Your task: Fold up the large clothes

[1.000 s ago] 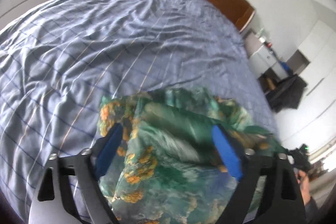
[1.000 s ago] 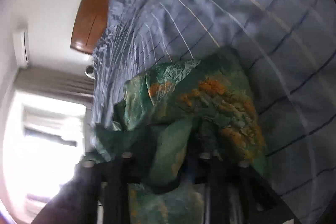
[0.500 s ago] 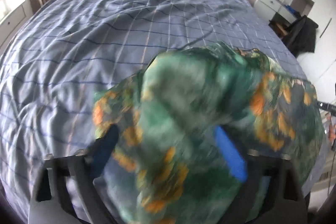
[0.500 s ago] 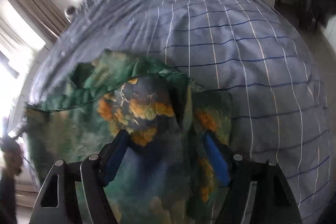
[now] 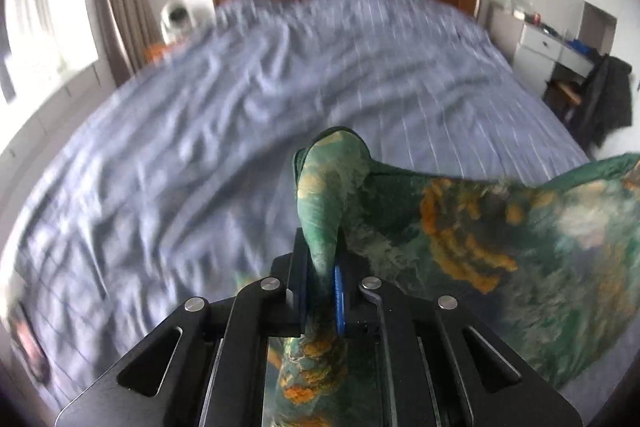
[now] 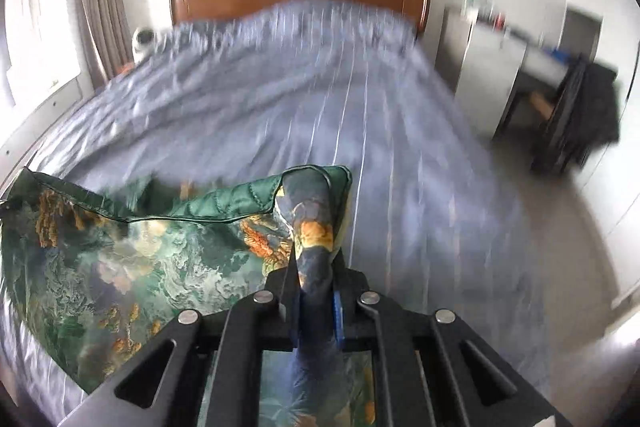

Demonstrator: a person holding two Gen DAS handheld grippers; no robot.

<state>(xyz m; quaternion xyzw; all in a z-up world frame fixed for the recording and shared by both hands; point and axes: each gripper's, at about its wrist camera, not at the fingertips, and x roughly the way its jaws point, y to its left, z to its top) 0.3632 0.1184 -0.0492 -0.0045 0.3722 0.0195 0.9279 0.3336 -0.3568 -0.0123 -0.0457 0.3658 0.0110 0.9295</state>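
A moment before my grippers were apart over the bunched green cloth (image 5: pixel 500 227), but now my left gripper (image 5: pixel 322 291) and right gripper (image 6: pixel 316 301) had both clamped its corners at lower middle, lifting it stretched above the blue bed (image 5: pixel 200 131), ready to spread flat.

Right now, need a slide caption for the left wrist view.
Left gripper shut on green floral-print garment, stretched rightward above the blue-striped bed cover.
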